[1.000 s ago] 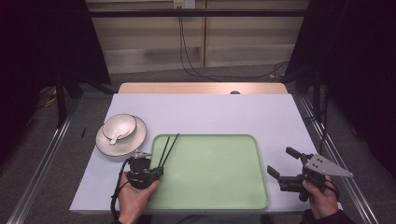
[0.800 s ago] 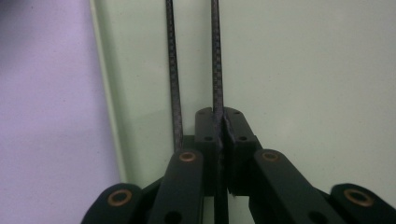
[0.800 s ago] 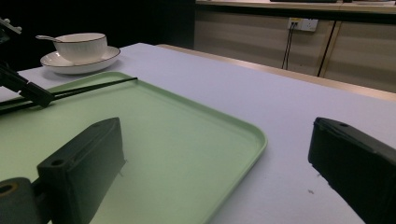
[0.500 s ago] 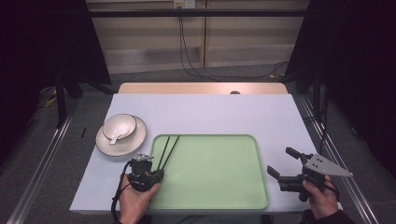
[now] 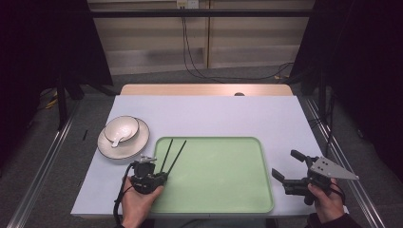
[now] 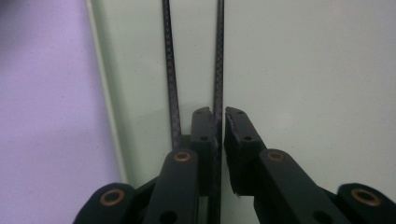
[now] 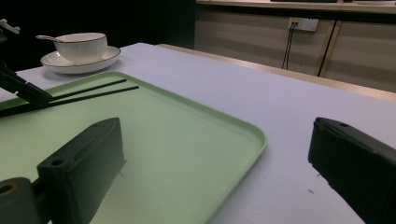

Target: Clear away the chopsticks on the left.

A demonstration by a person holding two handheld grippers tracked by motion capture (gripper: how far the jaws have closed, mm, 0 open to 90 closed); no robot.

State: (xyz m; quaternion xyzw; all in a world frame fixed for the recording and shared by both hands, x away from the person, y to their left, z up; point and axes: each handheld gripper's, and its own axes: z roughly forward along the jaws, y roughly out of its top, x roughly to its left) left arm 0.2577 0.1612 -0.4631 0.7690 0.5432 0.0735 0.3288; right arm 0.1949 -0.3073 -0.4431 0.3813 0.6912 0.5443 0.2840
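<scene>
In the high view, the left gripper (image 5: 161, 176) holds the black chopsticks (image 5: 172, 154) at the left edge of the green tray (image 5: 223, 209); the right gripper (image 5: 291, 167) waits with jaws apart near the tray's right edge.

In the left gripper view, the jaws clamp one chopstick (image 6: 218, 65), while the other stick (image 6: 171, 70) lies beside them, so it may be left behind or roll away.

In the right gripper view, the bowl (image 7: 80, 45) on its plate (image 7: 93, 61) stands behind the chopstick tips; a swing could strike it.

The left gripper (image 5: 160, 176) has had its jaws just been opening, by a sliver: in the left gripper view one chopstick (image 6: 217, 70) sits in the narrow gap between them, its twin (image 6: 171, 70) lying just beside on the green tray (image 6: 303, 70)
</scene>
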